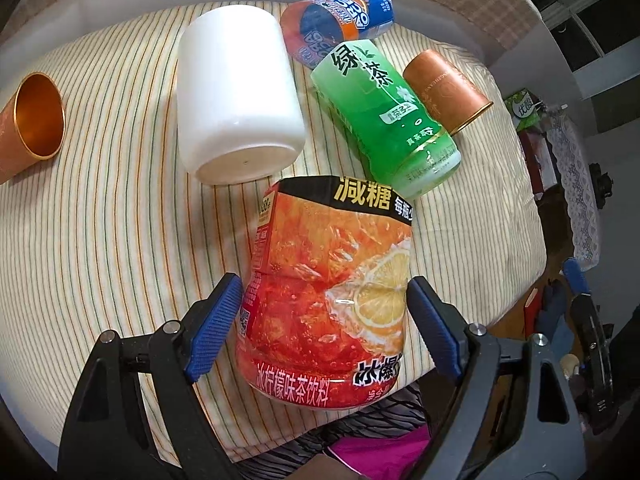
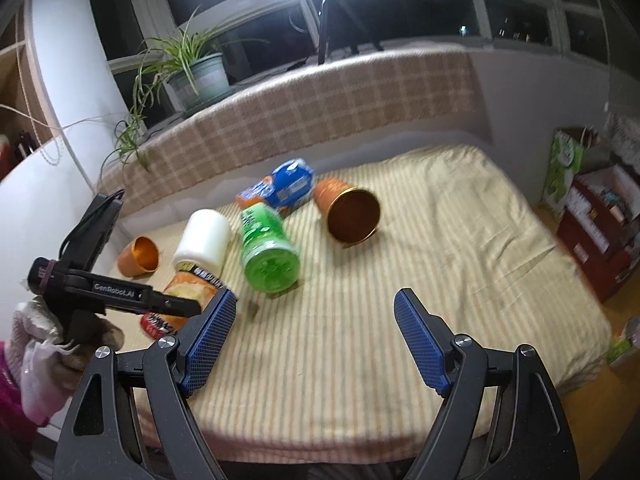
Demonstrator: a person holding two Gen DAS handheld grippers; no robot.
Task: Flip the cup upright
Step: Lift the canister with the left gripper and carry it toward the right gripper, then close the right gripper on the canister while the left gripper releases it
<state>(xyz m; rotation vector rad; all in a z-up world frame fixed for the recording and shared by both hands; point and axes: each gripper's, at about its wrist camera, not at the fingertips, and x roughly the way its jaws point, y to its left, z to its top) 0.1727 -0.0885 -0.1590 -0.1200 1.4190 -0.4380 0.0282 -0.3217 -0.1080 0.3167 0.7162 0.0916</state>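
My left gripper (image 1: 324,300) is clamped on the red lemon-tea cup (image 1: 328,280), blue pads pressed into both sides so the label is crumpled in at the waist. It's at the near edge of the striped bed (image 1: 100,220), with its black-banded end pointing away from me. From the right wrist view the same cup (image 2: 188,296) sits half hidden behind the left gripper's black body.

My right gripper (image 2: 316,332) is spread wide with nothing between the pads, hovering over bare striped sheet.

The rest of the pile is lying on its side: a white cup (image 1: 236,92) just beyond the red one, a green tea cup (image 1: 384,116) to its right, a blue-and-orange cup (image 1: 340,24) behind those, and a copper cup (image 1: 444,88) touching the green one. Another copper cup (image 1: 34,120) is off at the left, well apart, mouth facing me.

A potted plant (image 2: 196,76) sits on the windowsill.
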